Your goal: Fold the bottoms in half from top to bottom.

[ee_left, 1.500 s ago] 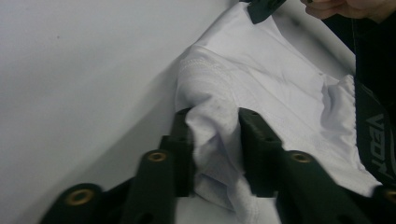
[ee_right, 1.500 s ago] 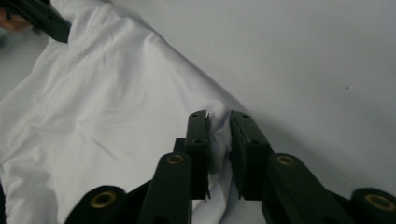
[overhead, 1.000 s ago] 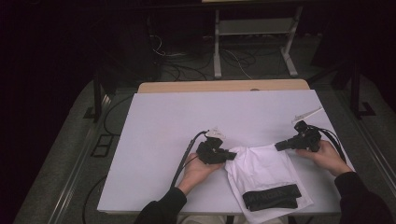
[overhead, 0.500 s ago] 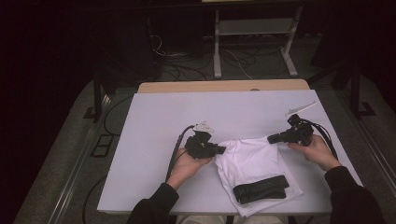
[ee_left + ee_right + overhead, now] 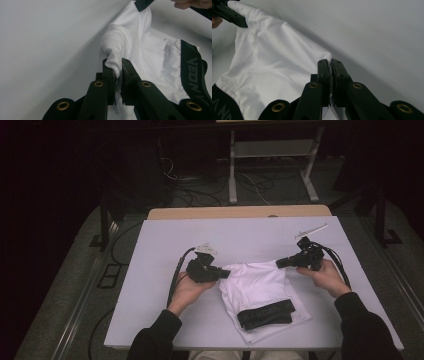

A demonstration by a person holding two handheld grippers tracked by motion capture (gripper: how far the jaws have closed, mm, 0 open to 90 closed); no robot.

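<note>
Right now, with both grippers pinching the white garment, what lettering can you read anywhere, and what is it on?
"VEDN": grey letters, cut off by the frame edge, on the black waistband of the white garment, in the left gripper view.
"A N": partial letters on the same waistband in the right gripper view.
Waistband lettering in the high view: too small to read.

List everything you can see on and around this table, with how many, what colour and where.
White fabric garment with black elastic waistband: one, white, on the table's near right part, far corners pinched and lifted.
Black elastic waistband: one, black with grey lettering, at the garment's near end.
White table cover: one, white, over the tabletop.
Wooden table edge: one, tan, along the far side.
Thin pale strip: one, whitish, far right of the table; what it is I cannot tell.
Metal stand: one, grey, on the floor beyond the table.
Cables: several, dark and light, on the floor.
Left gripper: one, black, shut on the garment.
Right gripper: one, black, shut on the garment.
</note>
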